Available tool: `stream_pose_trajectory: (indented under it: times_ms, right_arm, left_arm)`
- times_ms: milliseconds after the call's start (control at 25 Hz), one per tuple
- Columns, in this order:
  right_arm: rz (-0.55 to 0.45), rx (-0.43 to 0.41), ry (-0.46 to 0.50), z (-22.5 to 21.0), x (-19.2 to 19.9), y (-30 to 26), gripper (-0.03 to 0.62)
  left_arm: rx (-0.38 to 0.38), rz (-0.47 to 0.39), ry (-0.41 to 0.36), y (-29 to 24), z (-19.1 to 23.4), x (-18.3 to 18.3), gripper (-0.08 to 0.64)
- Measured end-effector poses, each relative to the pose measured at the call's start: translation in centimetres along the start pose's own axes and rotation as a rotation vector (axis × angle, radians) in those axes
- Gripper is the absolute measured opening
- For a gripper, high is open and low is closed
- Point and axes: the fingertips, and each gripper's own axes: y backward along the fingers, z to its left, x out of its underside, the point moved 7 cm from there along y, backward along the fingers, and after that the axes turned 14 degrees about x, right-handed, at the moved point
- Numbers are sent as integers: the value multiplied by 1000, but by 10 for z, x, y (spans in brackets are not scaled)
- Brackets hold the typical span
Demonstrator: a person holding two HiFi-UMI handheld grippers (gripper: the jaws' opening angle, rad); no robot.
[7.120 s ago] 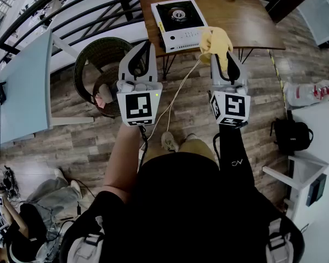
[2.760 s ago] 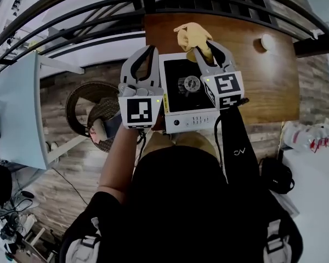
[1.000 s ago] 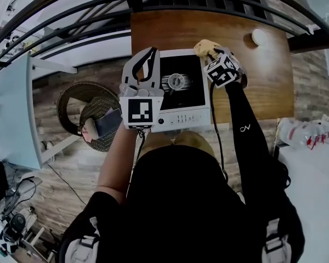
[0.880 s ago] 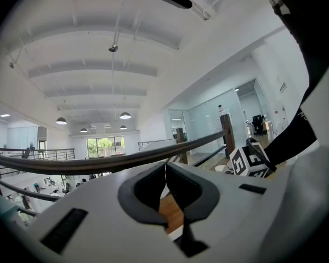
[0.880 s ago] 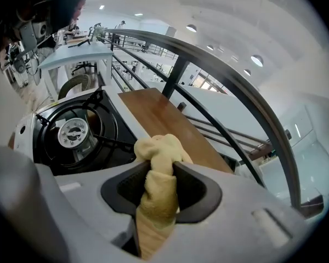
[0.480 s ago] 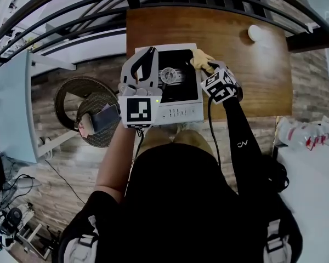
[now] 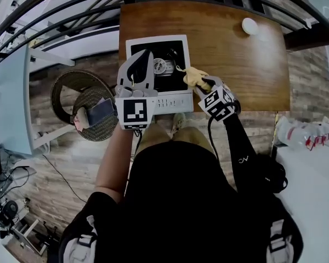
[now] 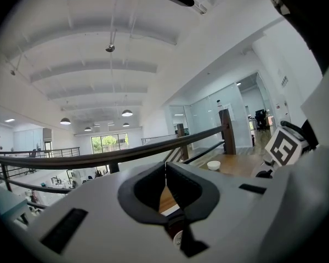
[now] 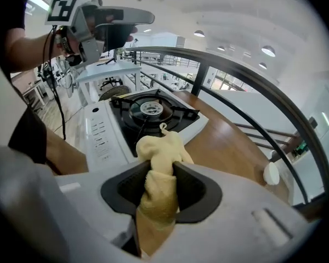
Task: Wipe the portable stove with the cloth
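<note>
Over the left part of the portable stove (image 7: 170, 100): left gripper (image 7: 147, 56), jaws pressed together, nothing between. At the stove's right edge: yellow cloth (image 7: 194, 76), clamped in the right gripper (image 7: 200, 84). Underneath, wooden table (image 7: 236, 64).

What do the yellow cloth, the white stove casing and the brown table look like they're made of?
Yellow cloth: soft nubbly fabric, probably microfibre; it bunches and folds.
White stove casing: smooth painted metal, likely; flat crisp-edged panels.
Brown table: wood or wood veneer, satin; visible grain.
</note>
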Motion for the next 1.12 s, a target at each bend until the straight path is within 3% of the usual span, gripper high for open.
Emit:
stream_pose_trajectory:
  times_ms: [560,840,1120]
  right_arm:
    - [-73,-220,121,53,56,45,124]
    - [-116,-197,154,57,30,53,124]
    - [-133,-202,198,89,-10,52,124]
  left_arm:
    - [-95,46,-1,35,-60,5,12]
    - [-142,62,9,62,-49,11,12]
    - [-138,53,16,84,-26,16,12]
